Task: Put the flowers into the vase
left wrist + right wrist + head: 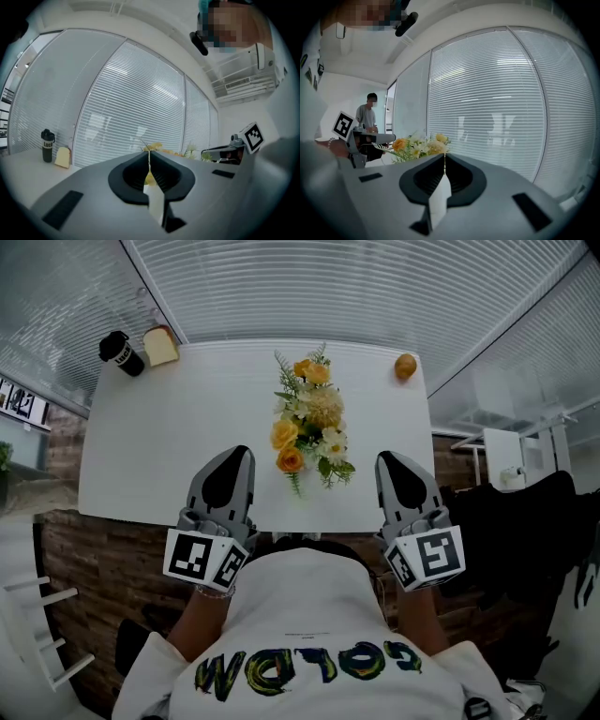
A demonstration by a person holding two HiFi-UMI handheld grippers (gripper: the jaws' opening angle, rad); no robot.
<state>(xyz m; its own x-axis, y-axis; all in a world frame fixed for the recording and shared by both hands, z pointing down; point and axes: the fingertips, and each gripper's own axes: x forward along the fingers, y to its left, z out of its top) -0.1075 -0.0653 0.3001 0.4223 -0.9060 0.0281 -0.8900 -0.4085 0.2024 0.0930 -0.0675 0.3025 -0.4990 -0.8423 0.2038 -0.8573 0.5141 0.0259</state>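
Flowers (309, 423) sit bunched at the middle of the table (159, 437). No vase shows; the blooms may hide one. Left gripper (238, 454) and right gripper (386, 458) hover over the table's near edge, both clenched on nothing. This fits flowers already in a vase or still loose.

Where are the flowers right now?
In the head view, the flowers sit at the white table's middle, between the left gripper and right gripper, slightly beyond them.
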